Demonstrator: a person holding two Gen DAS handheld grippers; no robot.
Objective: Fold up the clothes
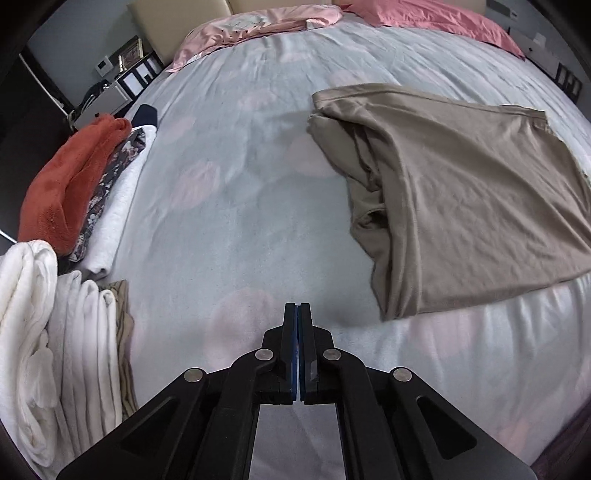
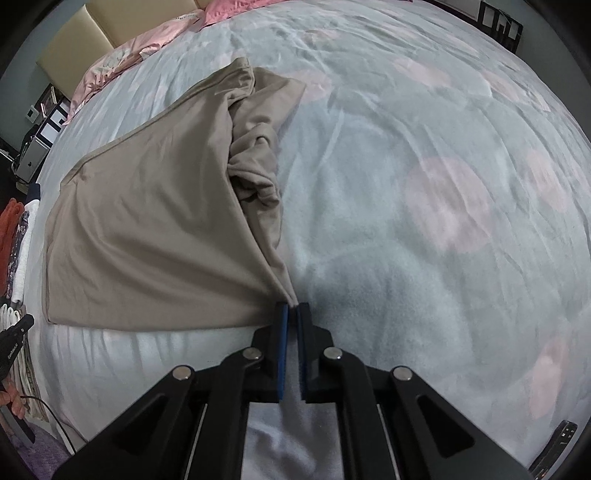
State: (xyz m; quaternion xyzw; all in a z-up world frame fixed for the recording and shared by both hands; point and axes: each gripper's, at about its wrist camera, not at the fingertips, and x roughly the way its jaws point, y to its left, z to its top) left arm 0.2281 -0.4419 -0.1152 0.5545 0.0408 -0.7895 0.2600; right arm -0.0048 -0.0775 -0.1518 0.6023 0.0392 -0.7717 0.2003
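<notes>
A beige T-shirt (image 1: pixel 461 195) lies partly folded on the pale bedspread (image 1: pixel 240 184), to the right of my left gripper (image 1: pixel 297 306). The left gripper is shut and empty, low over the bed's near part. In the right wrist view the same T-shirt (image 2: pixel 147 229) spreads to the left. My right gripper (image 2: pixel 293 306) is shut on the T-shirt's near right corner, and the cloth pulls taut toward the jaws. A bunched sleeve (image 2: pixel 255 162) lies along the folded edge.
Stacks of folded clothes sit at the bed's left edge: an orange fleece (image 1: pixel 70 181), a patterned piece (image 1: pixel 107 184) and white garments (image 1: pixel 55 339). Pink pillows (image 1: pixel 258 26) lie at the headboard. A nightstand (image 1: pixel 122 74) stands beyond the left side.
</notes>
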